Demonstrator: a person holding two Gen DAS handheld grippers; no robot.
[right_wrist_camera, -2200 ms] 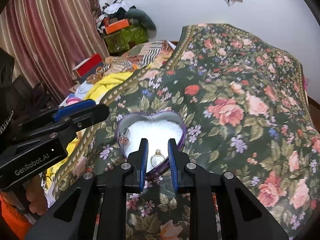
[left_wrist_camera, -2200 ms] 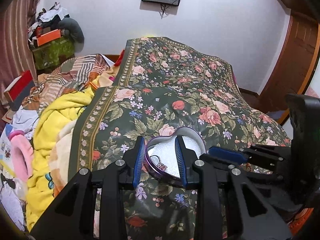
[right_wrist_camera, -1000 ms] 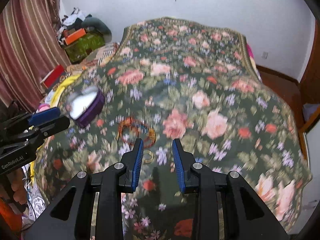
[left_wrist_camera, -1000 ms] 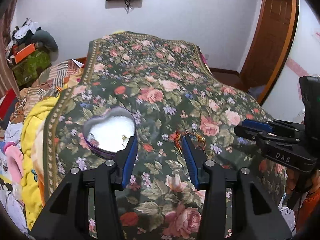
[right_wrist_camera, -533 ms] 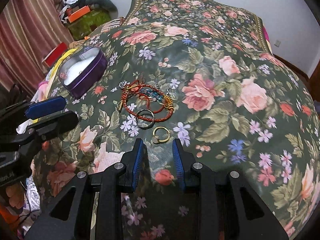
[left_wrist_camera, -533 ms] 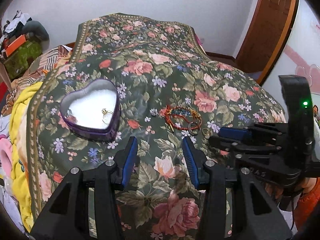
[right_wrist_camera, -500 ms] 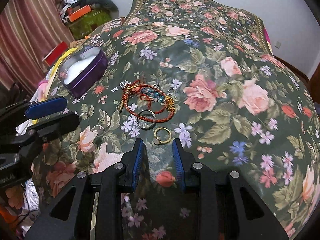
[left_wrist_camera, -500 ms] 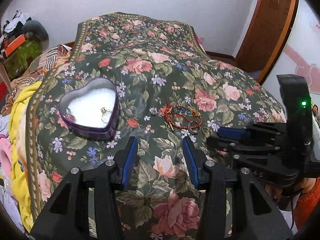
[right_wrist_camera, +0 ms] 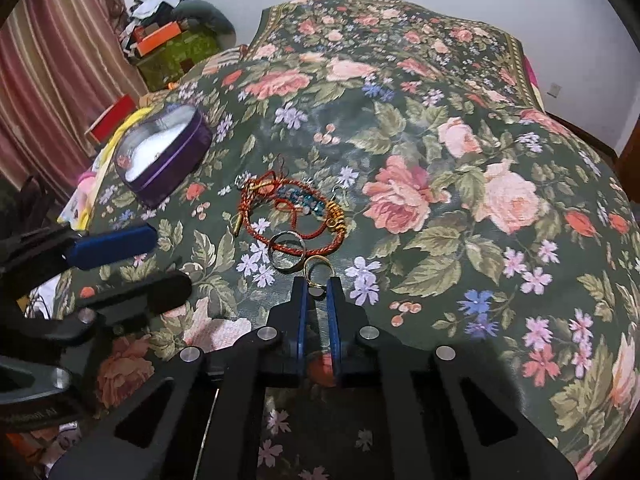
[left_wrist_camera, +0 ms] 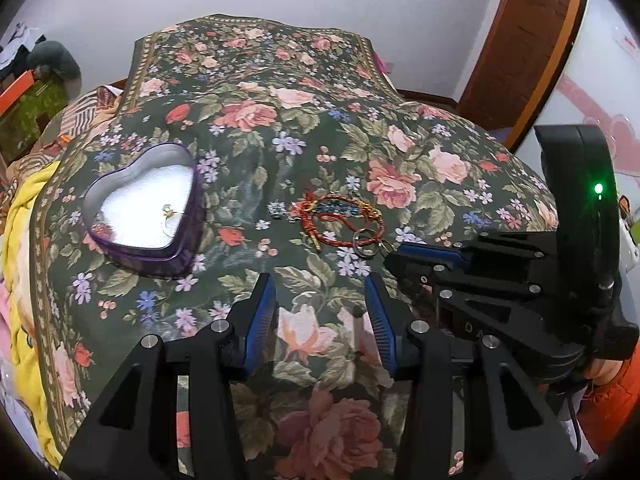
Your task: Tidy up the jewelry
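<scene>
My right tongs (right_wrist_camera: 318, 285) are pinched onto the gold ring (right_wrist_camera: 317, 269) on the bed (right_wrist_camera: 460, 152), just on my side of the red cord bracelet (right_wrist_camera: 294, 216). A dark ring (right_wrist_camera: 286, 255) lies against the bracelet's near edge, touching the gold one. My left tongs (left_wrist_camera: 320, 300) hang open over bare bedspread, nothing between them. Well left of the bracelet sits the heart-shaped tin (left_wrist_camera: 146, 210), a small gold piece (left_wrist_camera: 171, 212) inside.

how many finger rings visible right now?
3. Gold ring pinched in the right tongs; dark ring lying beside it on the bedspread; one ring inside the heart tin. More may be hidden there.
</scene>
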